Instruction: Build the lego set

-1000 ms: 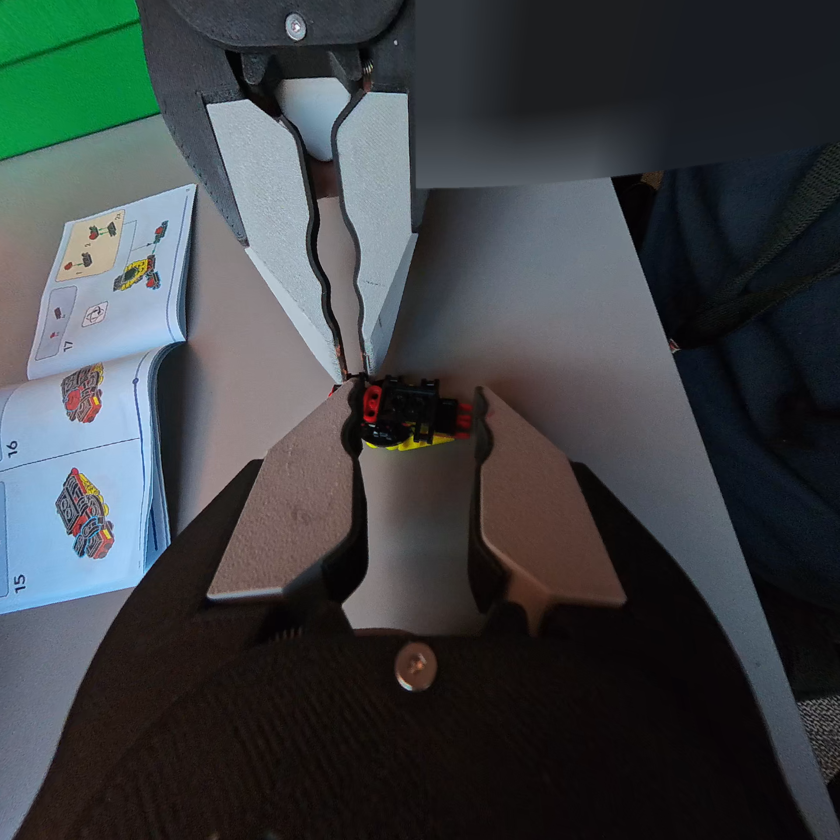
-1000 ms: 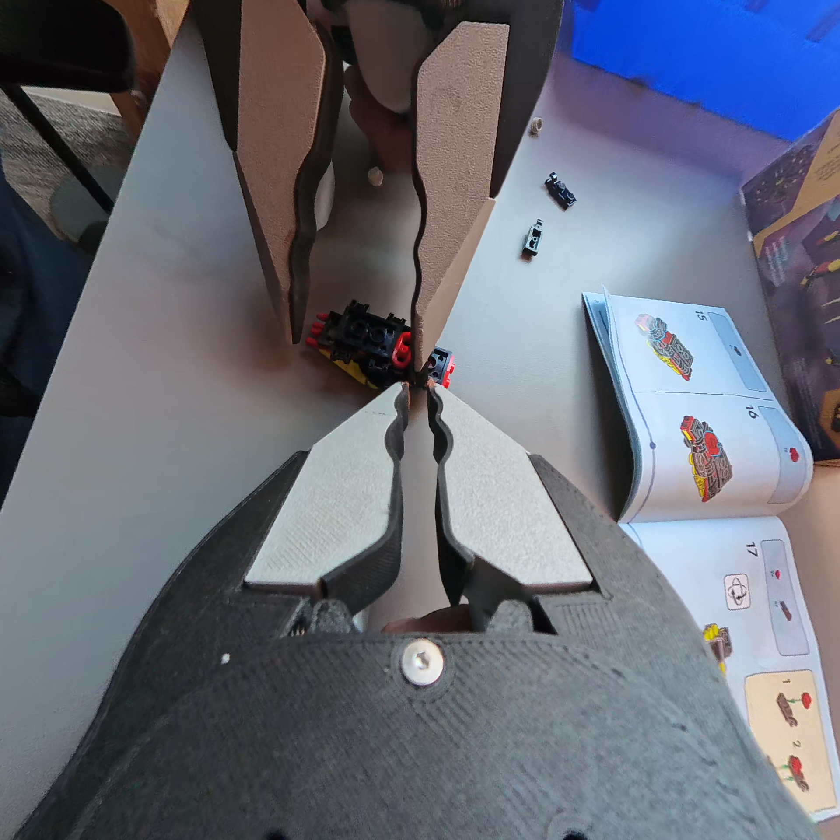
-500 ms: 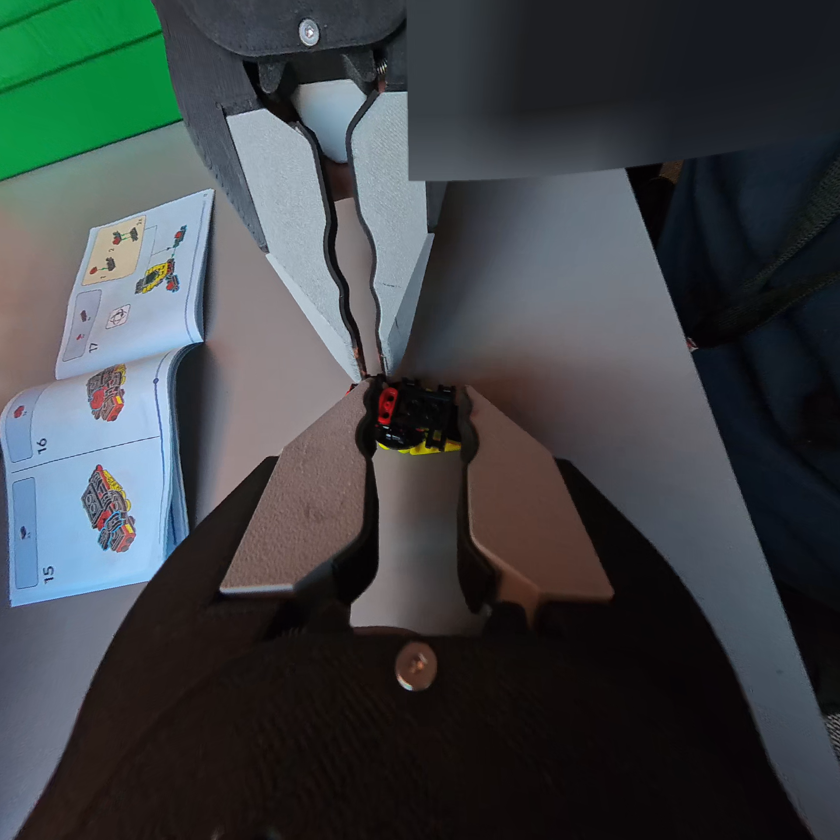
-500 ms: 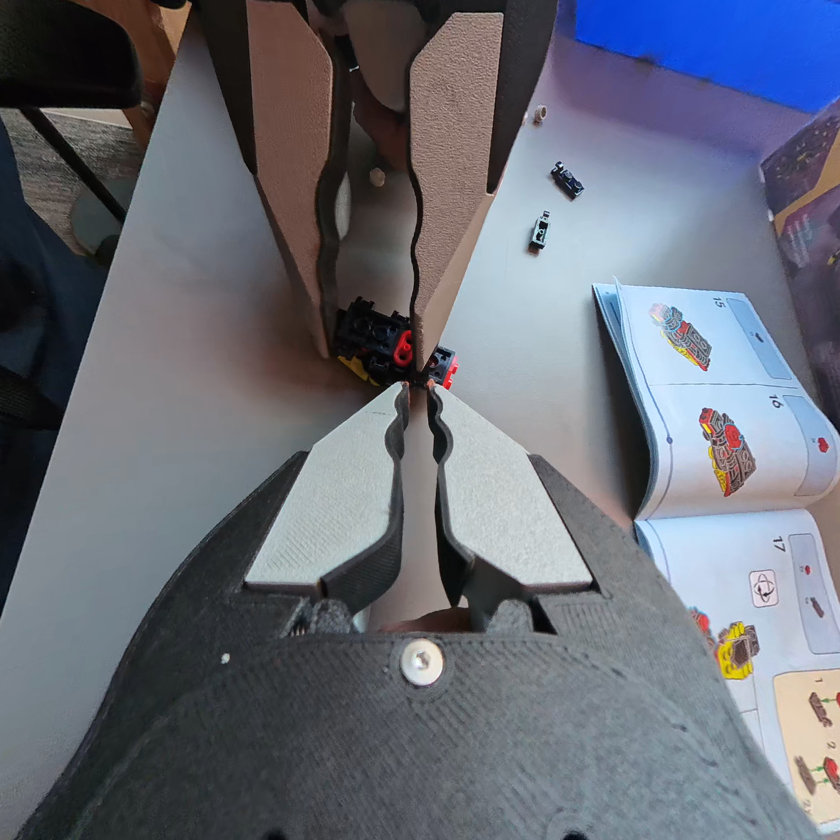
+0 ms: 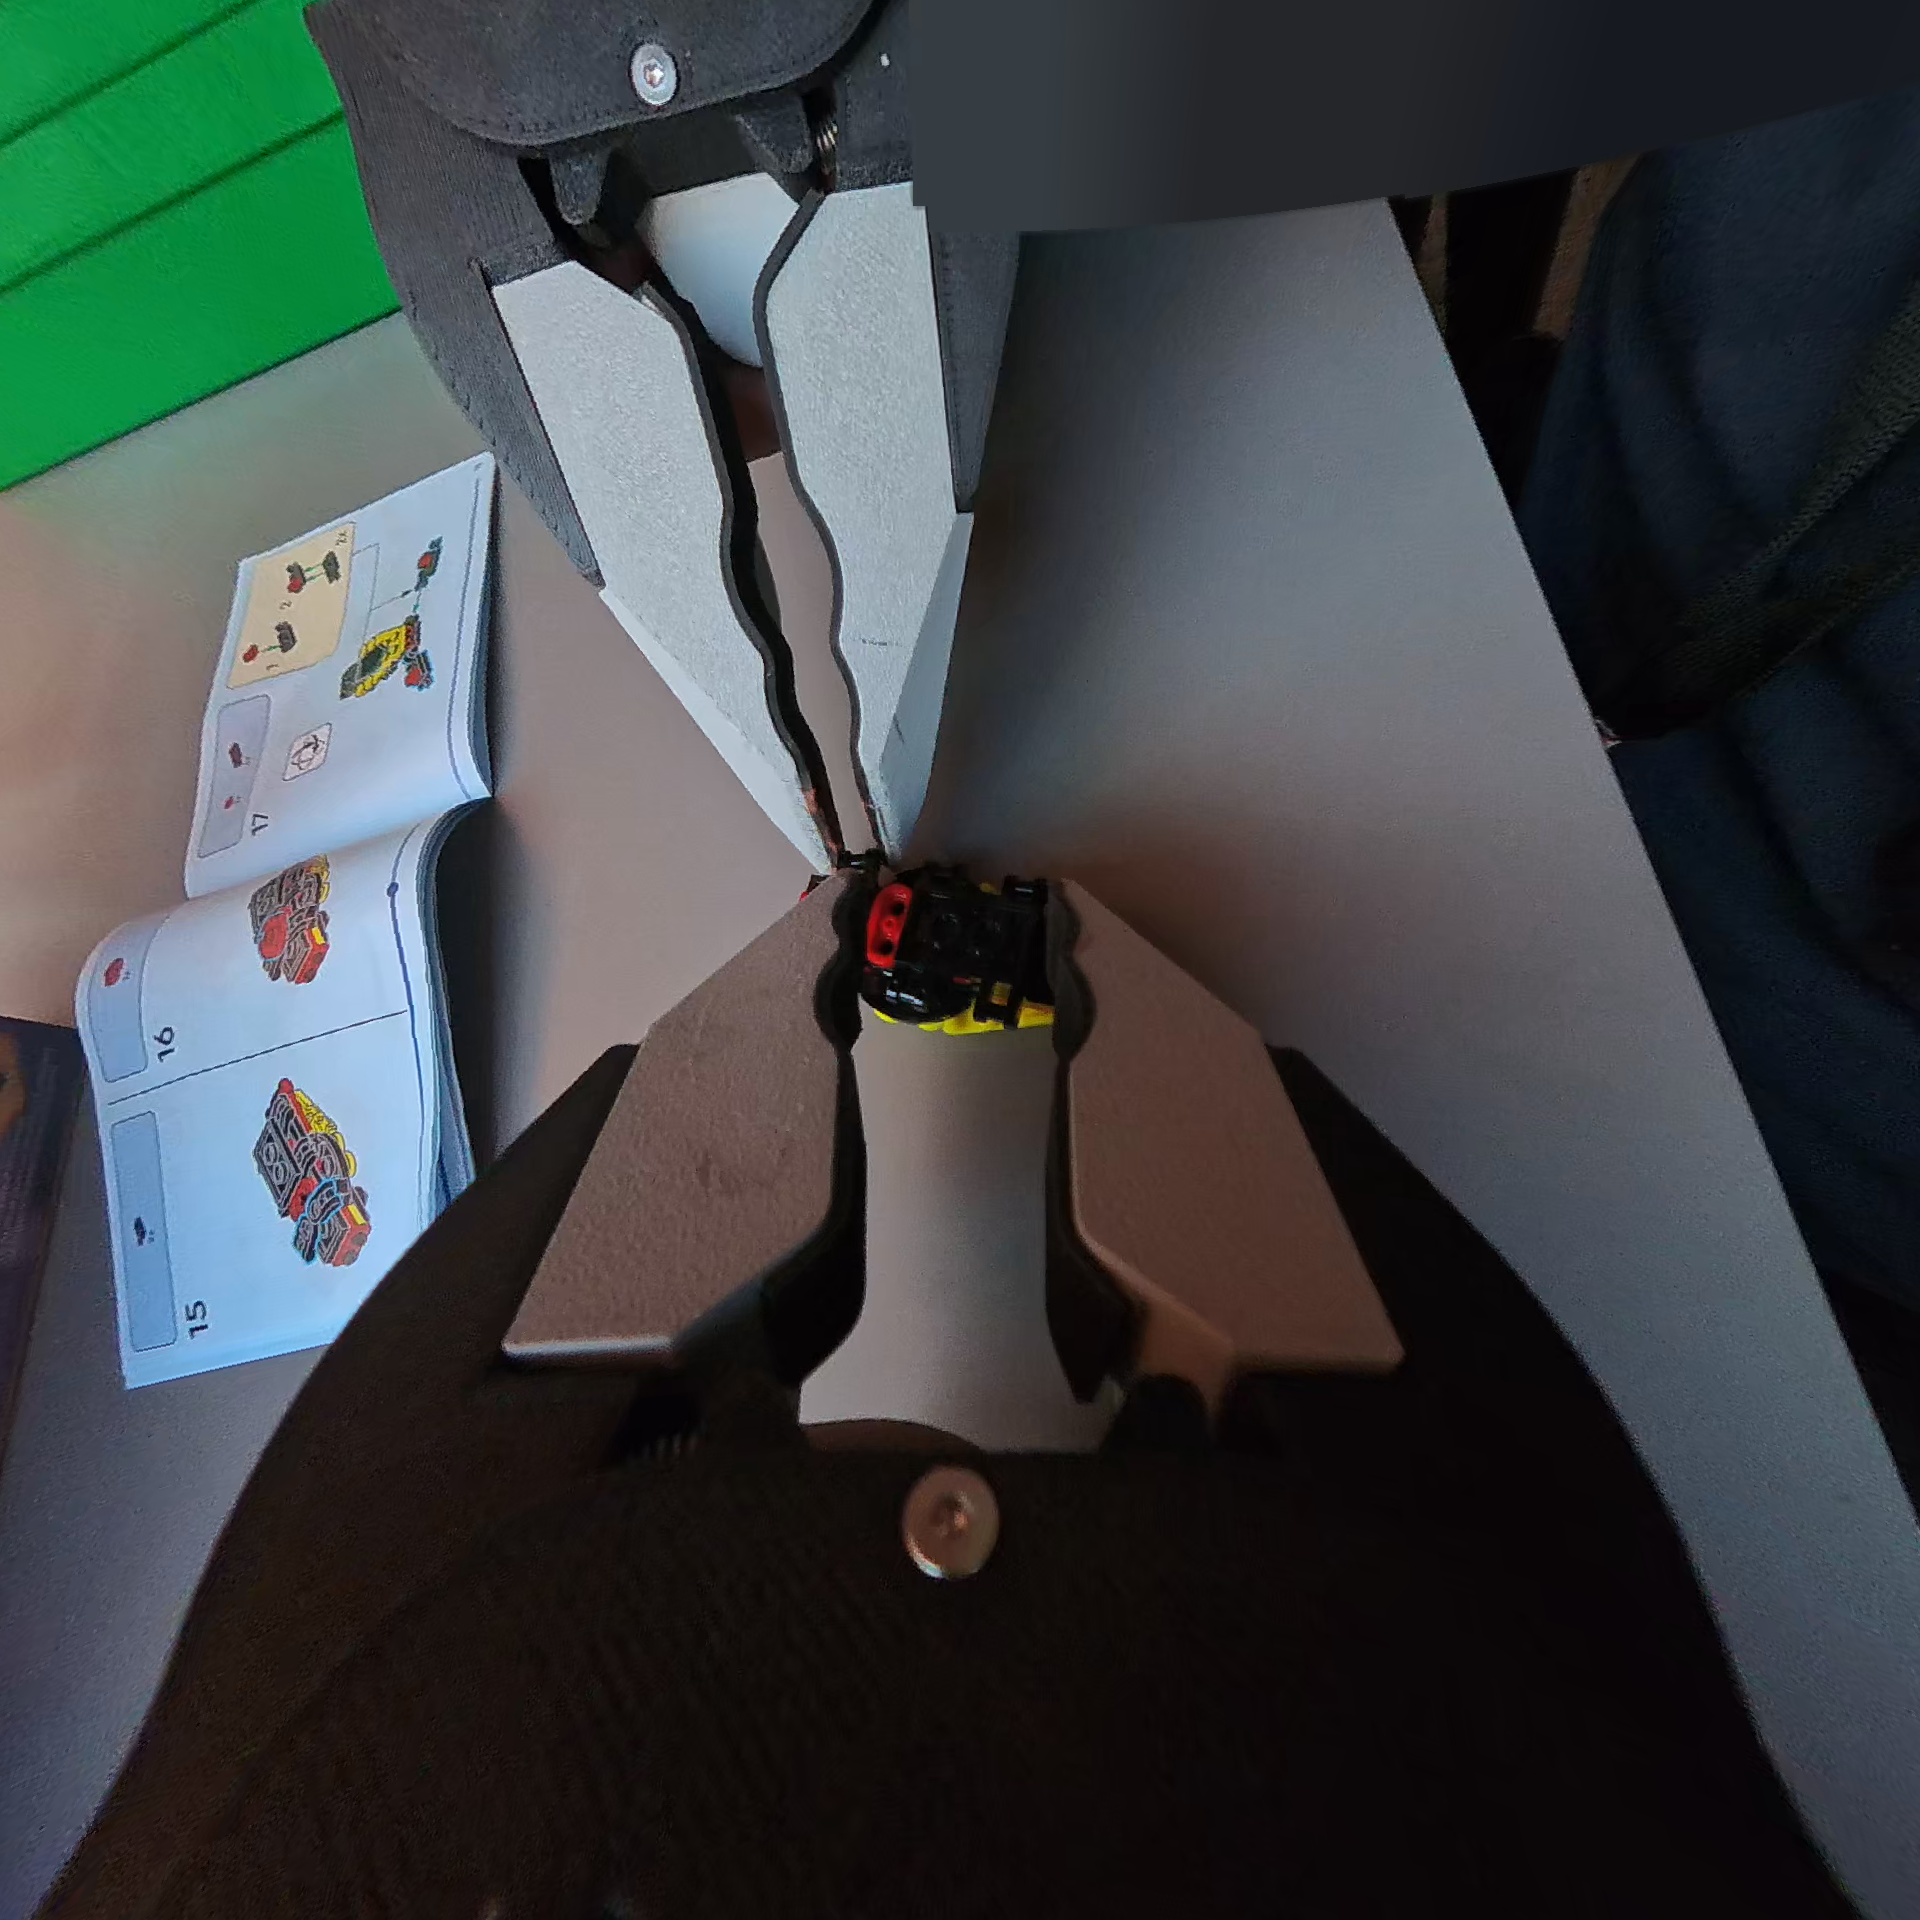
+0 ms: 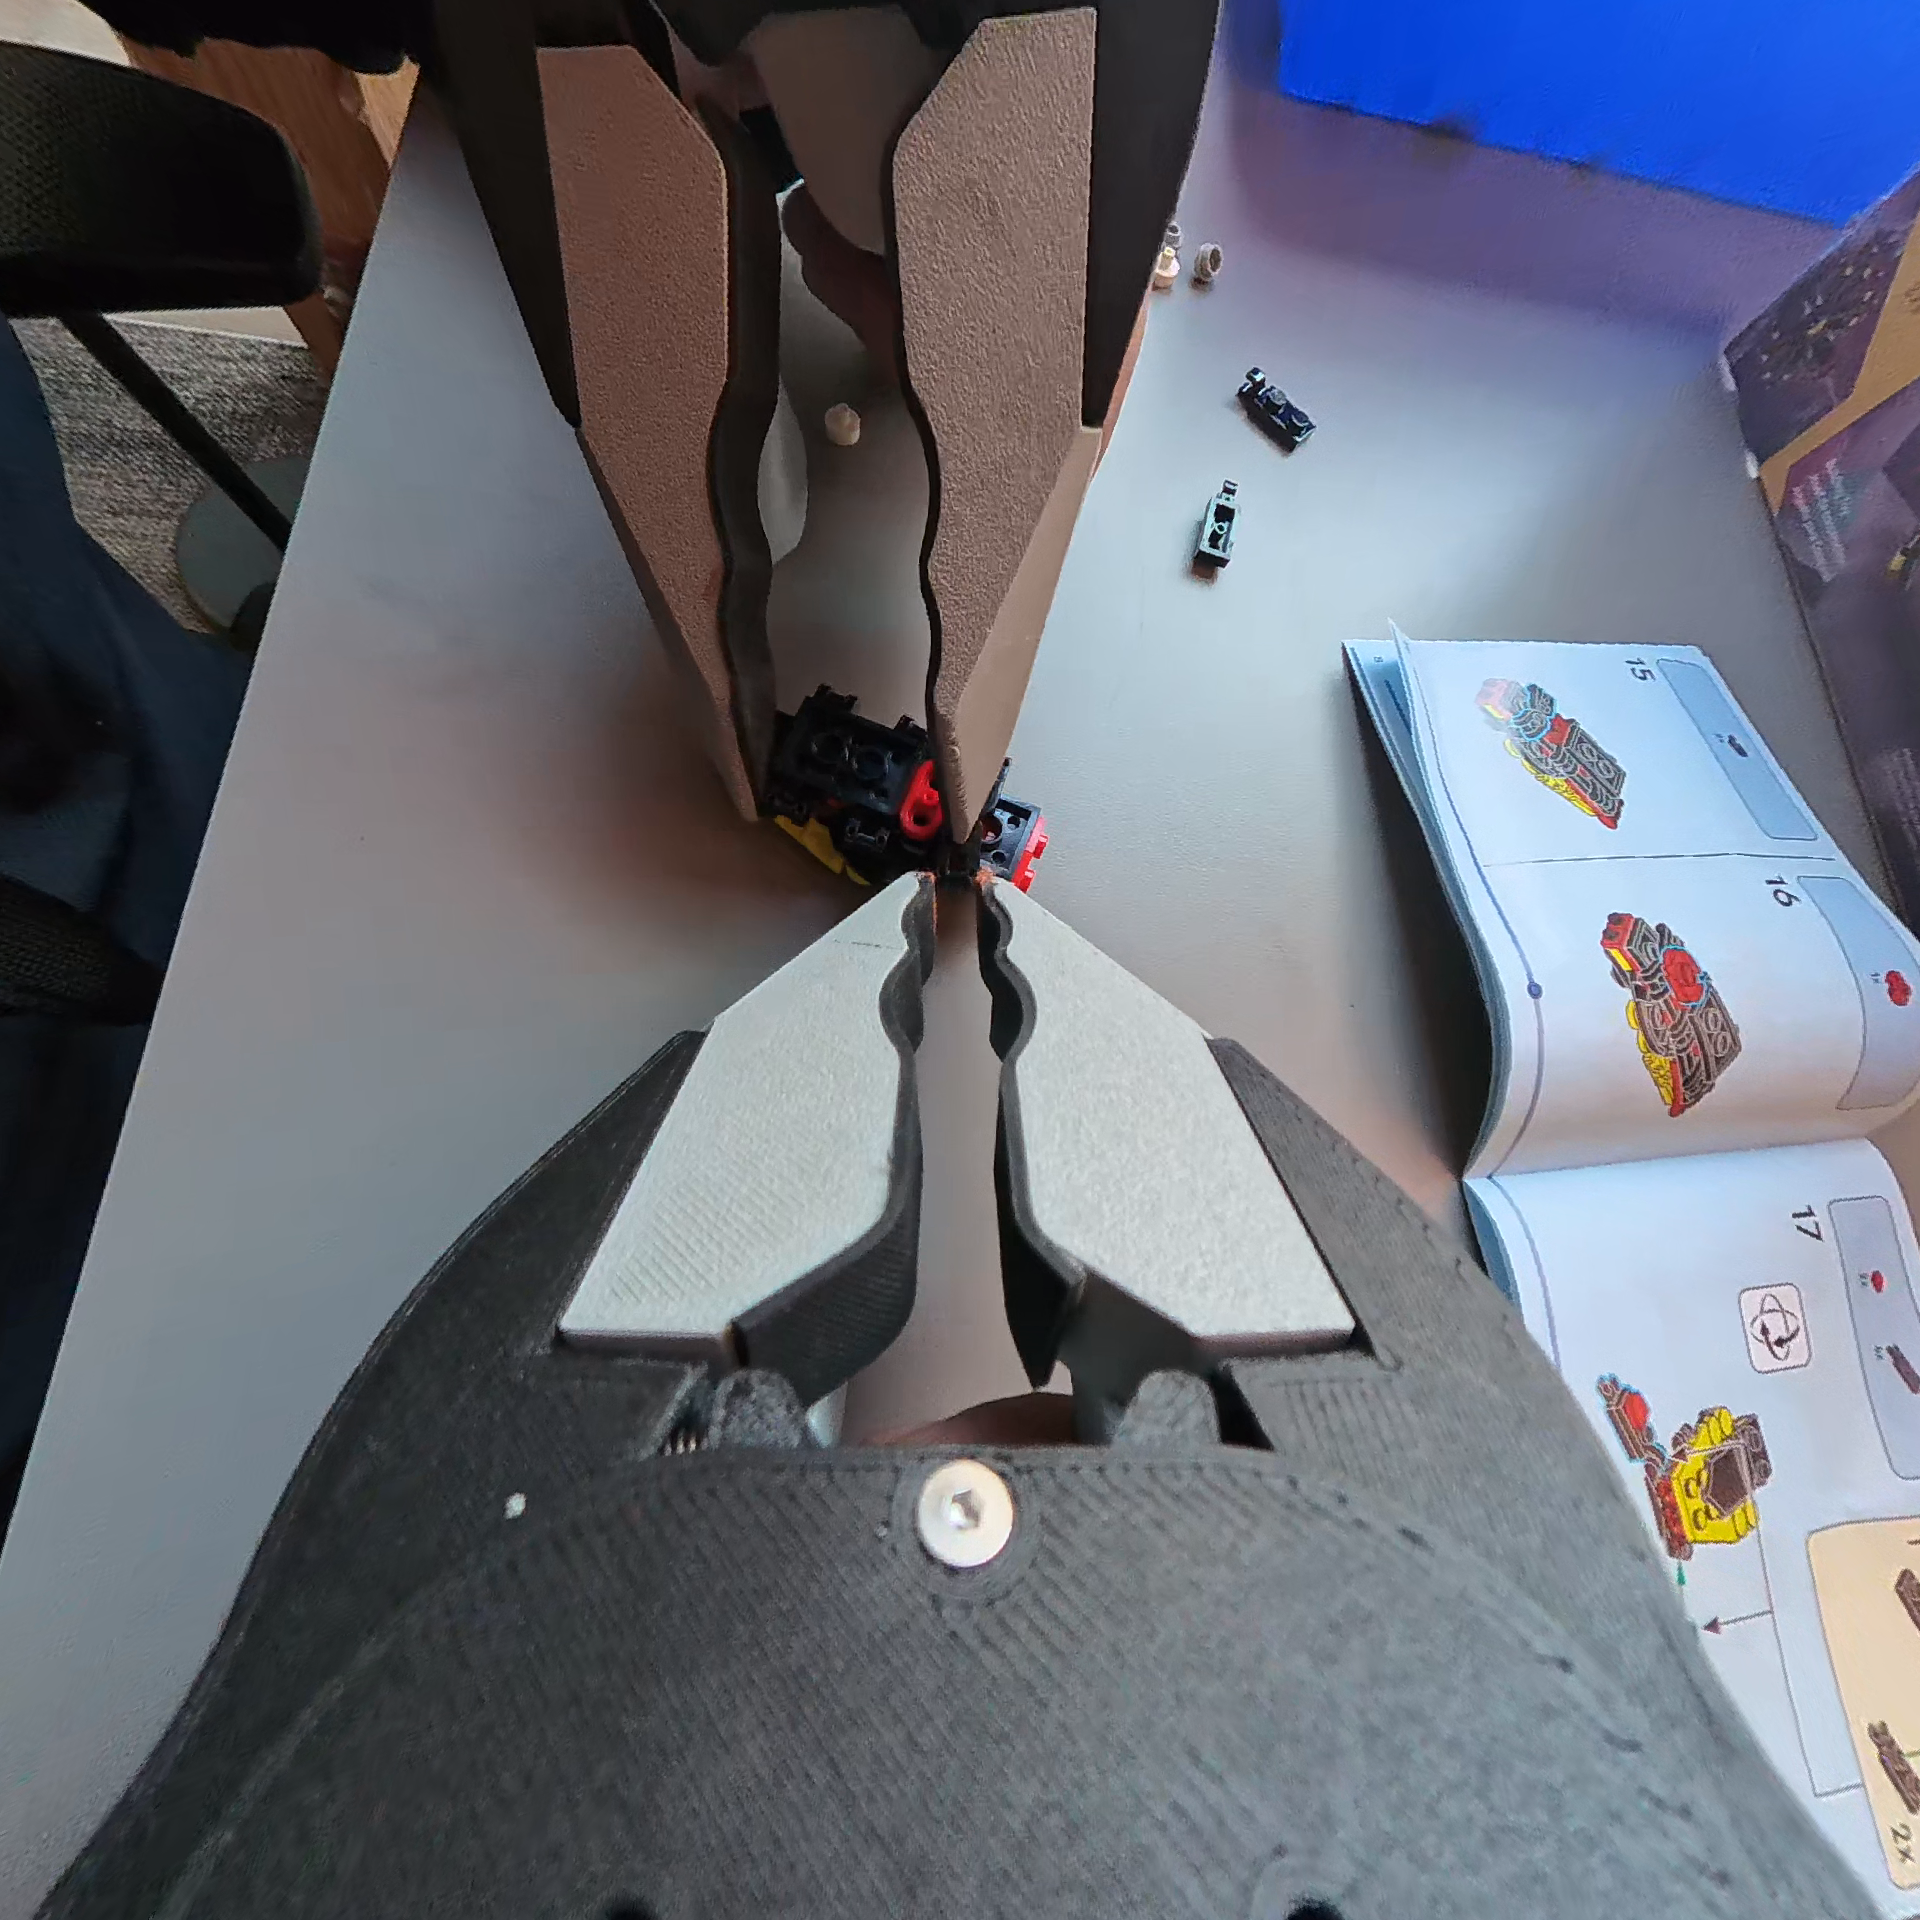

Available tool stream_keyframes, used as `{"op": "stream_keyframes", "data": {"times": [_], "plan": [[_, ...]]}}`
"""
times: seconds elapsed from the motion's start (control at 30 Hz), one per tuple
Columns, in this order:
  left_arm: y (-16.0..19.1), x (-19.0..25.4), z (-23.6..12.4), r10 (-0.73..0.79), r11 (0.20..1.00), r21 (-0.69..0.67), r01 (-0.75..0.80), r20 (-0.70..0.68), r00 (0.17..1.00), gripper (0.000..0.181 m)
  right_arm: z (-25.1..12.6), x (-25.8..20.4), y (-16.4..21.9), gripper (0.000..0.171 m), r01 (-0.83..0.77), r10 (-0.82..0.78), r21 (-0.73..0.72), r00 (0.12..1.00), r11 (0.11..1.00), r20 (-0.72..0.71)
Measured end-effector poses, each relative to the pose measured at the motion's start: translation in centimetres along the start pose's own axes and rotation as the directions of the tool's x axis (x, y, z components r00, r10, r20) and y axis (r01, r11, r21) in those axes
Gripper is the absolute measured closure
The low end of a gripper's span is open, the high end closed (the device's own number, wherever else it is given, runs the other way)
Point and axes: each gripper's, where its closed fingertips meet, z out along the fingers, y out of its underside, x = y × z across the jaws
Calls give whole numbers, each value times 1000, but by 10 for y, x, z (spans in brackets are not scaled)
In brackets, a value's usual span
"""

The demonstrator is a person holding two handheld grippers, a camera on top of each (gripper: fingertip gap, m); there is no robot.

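Left wrist view: left gripper [image 5: 951, 951], brown-grey fingers on a black printed body, is clamped across the black, red and yellow lego assembly [image 5: 951, 961], one finger on each side. Assembly sits on the grey tabletop [image 5: 1247, 623], near the edge facing the person in dark blue clothing [image 5: 1766, 623].

Right gripper [image 5: 854, 847], light grey fingers, comes in from the opposite side. Its jaws are nearly together, tips pinching a tiny black piece [image 6: 951, 857] right at the assembly's red end. Can't tell whether that piece is already seated.

Right wrist view: same pinch at the right gripper's [image 6: 948, 883] tips. Left gripper [image 6: 852, 769] straddles the assembly [image 6: 847, 774]. A small black-and-red brick [image 6: 1013, 831] shows just beside the left gripper's outer finger.

Open white instruction booklet [image 6: 1662, 987] lies toward the other side of the tabletop [image 6: 468, 727]. Two small black lego parts [image 6: 1276, 408] [image 6: 1216, 528] and three tiny tan studs [image 6: 1205, 260] lie loose beyond it. A dark printed box [image 6: 1839, 416] sits at the far corner.
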Motion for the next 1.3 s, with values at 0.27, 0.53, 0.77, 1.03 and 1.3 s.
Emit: {"op": "stream_keyframes", "data": {"times": [0.27, 0.53, 0.77, 1.03, 1.3], "plan": [[2, -2, -2, 10, 1000, -10, -10, 13, 1000, 145, 1, 1, 2, 167, -17, 17, -3, 1000, 1000, 7], [0, -4, 0, 46, 999, -11, -46, 43, 998, 145, 2, 1, 3, 167, -55, 56, -12, 998, 998, 13], [1, -8, -1, 45, 999, -13, -44, 59, 997, 142, 1, 4, 3, 167, -93, 93, -16, 996, 996, 9], [0, -6, -1, 53, 999, -12, -52, 55, 997, 144, 2, 2, 2, 167, -125, 125, -22, 992, 992, 26], [1, -5, 0, 54, 998, -19, -53, 49, 997, 146, 2, 4, 2, 167, -147, 148, -29, 989, 989, 26]]}}
